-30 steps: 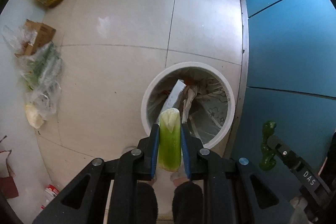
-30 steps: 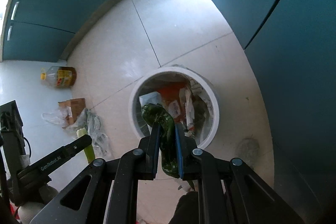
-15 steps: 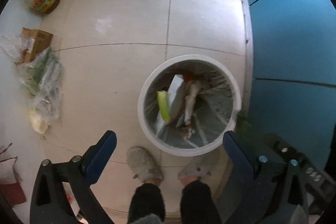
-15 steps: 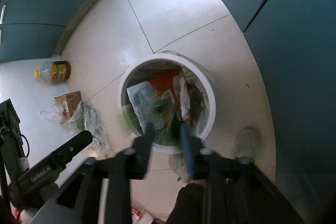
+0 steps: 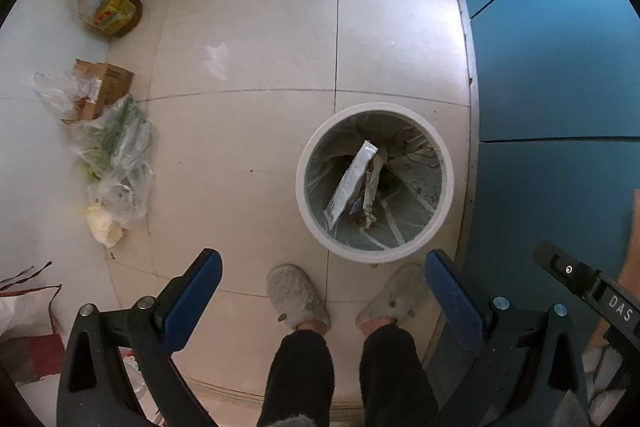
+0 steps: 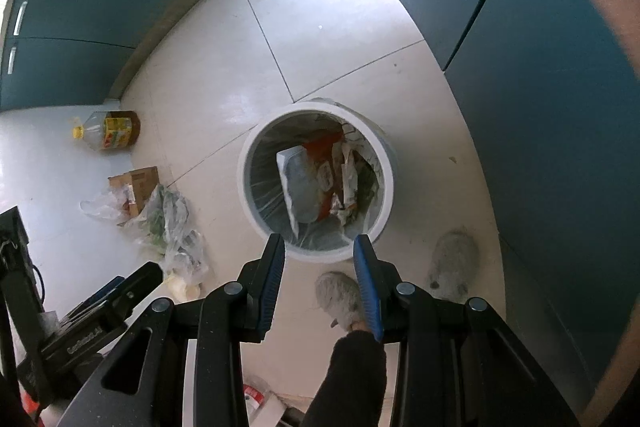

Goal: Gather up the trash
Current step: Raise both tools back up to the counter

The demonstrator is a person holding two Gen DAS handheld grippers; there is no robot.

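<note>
Both the left gripper (image 5: 322,279) and right gripper (image 6: 319,254), jaws just opened and empty, hang above the round white lined trash bin (image 5: 316,223) on the tiled floor (image 5: 260,47).

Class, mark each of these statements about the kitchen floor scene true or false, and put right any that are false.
1. The left tool holds a green vegetable stalk. False: its jaws stand wide apart with nothing between them.
2. The white bin has a plastic liner and rubbish inside. True.
3. The oil bottle stands beside the bin, touching it. False: it lies apart from the bin, near the wall, past the cardboard box.
4. The right tool is empty, jaws parted. True.
5. The person wears grey slippers. True.
6. The bin lies tipped on its side. False: it stands upright, seen from above.
</note>
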